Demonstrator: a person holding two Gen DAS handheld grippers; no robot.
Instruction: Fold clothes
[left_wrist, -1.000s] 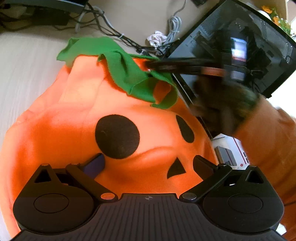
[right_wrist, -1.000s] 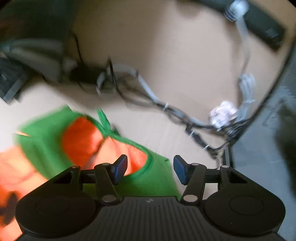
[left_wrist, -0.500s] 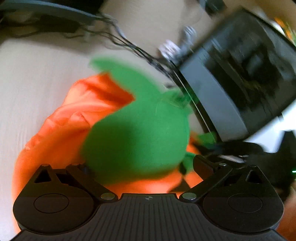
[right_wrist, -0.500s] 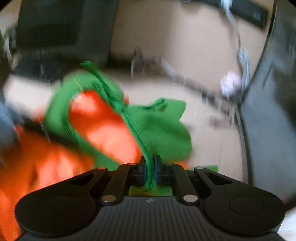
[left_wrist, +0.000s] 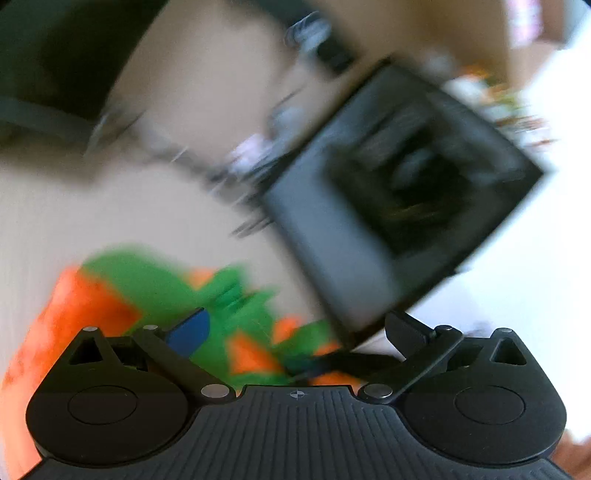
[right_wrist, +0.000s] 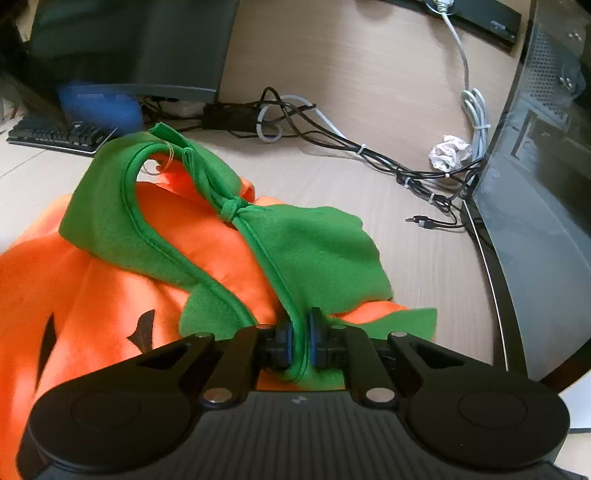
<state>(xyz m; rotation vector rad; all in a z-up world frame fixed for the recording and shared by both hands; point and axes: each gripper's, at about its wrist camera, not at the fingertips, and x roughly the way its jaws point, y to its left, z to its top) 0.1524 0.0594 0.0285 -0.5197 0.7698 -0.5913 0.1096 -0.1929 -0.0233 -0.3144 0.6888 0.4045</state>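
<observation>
The right gripper (right_wrist: 299, 341) has its blue pads (right_wrist: 286, 343) pinching the green collar (right_wrist: 317, 254) of the pumpkin costume (right_wrist: 110, 288). The log-style read is that the jaws are easing open a touch, but the green trim is clearly squeezed between them. From there the collar runs away from the gripper to a little knot (right_wrist: 234, 212), then loops over the orange body, which spreads out to the left on the light wooden table (right_wrist: 424, 258). You can see black face patches (right_wrist: 142, 328) on the near left part of the orange fabric.

Further out there's a tangle of cables (right_wrist: 369, 151), a crumpled tissue (right_wrist: 448, 152) on the far right, a black computer case (right_wrist: 546, 192) along the right edge, and a keyboard (right_wrist: 51, 134) far left.

The left gripper (left_wrist: 295, 332) is spread wide with nothing between its fingers. Its view is really blurry, but the costume's green and orange sit just beyond and below it, with the computer case on the right.
</observation>
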